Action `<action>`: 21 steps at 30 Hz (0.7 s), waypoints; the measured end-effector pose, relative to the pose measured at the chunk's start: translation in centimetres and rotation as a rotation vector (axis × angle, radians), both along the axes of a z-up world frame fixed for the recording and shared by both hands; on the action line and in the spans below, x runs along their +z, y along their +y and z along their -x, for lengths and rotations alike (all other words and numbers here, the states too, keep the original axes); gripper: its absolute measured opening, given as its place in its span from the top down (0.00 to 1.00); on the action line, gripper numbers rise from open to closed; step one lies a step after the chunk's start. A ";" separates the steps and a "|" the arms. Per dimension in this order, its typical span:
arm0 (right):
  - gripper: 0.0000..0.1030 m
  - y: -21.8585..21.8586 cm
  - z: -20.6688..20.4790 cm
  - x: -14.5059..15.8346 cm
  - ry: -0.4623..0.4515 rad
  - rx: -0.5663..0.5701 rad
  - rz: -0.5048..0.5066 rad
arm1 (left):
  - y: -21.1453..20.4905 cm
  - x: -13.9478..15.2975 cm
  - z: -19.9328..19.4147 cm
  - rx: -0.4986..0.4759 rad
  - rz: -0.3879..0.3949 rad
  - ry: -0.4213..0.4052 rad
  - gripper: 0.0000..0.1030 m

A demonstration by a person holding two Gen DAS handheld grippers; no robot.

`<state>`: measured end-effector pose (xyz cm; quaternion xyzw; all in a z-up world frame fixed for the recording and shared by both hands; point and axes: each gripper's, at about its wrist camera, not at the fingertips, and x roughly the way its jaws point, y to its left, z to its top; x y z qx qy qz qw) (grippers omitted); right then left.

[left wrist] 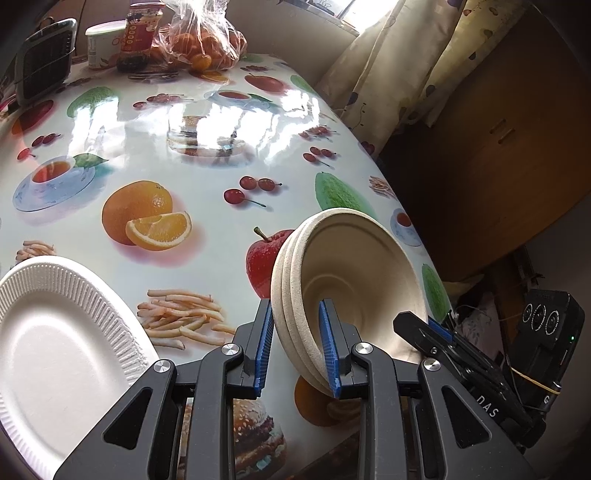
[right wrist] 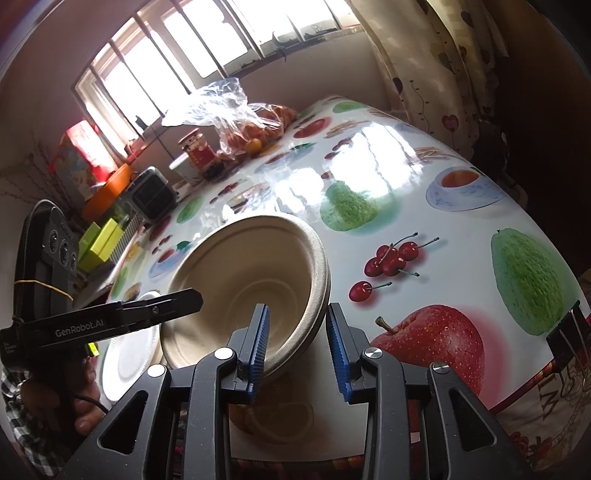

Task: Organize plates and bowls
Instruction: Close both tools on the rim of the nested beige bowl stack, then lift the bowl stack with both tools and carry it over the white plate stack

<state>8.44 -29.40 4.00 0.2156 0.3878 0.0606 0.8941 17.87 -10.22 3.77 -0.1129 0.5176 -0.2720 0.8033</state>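
Observation:
A stack of beige paper bowls (left wrist: 347, 280) is held tilted above the fruit-print table (left wrist: 207, 192). My left gripper (left wrist: 295, 350) has its blue pads on either side of the stack's rim, one outside and one inside, apparently shut on it. My right gripper (right wrist: 297, 347) straddles the opposite rim of the bowls (right wrist: 243, 280); its inner pad touches the rim and a gap shows at the outer pad. A white ribbed paper plate (left wrist: 55, 350) lies on the table to the left; it also shows in the right wrist view (right wrist: 129, 350).
At the far end of the table stand a bag of oranges (left wrist: 207, 44), a red jar (left wrist: 142, 33), a white cup (left wrist: 103, 44) and a dark box (left wrist: 44, 62). A curtain (left wrist: 399, 62) hangs beyond the right table edge. A binder clip (right wrist: 567, 336) grips the tablecloth edge.

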 end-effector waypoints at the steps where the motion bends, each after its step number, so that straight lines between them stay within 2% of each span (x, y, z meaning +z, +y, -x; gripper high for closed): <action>1: 0.70 0.0 0.0 0.1 -0.001 0.000 0.001 | 0.0 0.1 0.0 -0.001 -0.003 -0.002 0.75; 21: 0.70 1.4 0.0 1.5 -0.032 0.043 0.031 | 1.5 1.6 1.0 0.033 -0.007 -0.041 0.75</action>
